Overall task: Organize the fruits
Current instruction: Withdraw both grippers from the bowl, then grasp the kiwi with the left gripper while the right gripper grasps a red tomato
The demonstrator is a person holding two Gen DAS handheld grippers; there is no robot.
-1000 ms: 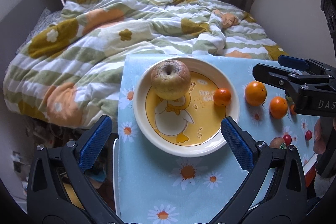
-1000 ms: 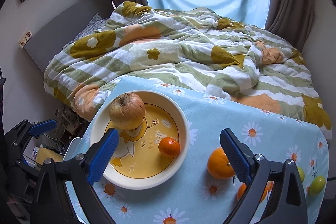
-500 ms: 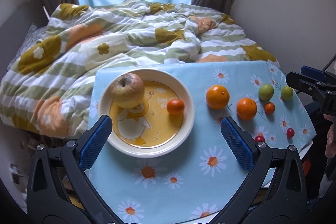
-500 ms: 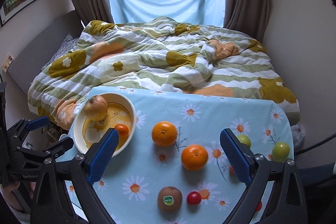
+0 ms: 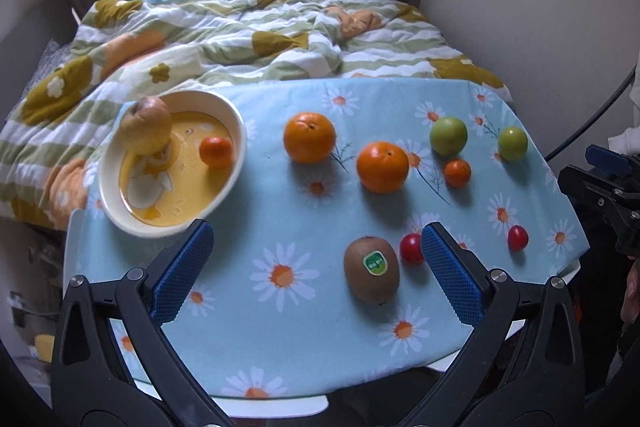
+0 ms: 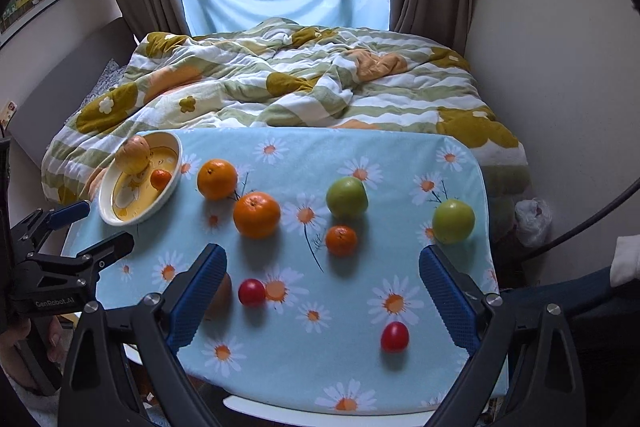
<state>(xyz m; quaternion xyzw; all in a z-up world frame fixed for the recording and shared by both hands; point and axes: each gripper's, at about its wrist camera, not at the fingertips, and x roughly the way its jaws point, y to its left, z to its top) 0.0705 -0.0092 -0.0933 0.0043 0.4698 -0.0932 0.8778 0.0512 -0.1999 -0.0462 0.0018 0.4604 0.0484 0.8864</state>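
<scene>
Blue-padded, both grippers [image 5: 316, 261] [image 6: 322, 277] are hanging spread and empty; we are filling the bowl [image 5: 236, 131], upper left, so loose oranges [image 5: 309, 137] are waiting mid-frame.

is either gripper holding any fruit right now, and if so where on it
Nothing is held. The left gripper and the right gripper are both open above the table, with nothing between their blue pads. The kiwi and the other fruits lie loose on the cloth.

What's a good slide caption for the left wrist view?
Open left tool above a daisy tablecloth: apple and mandarin in the duck bowl, other fruit outside.
</scene>
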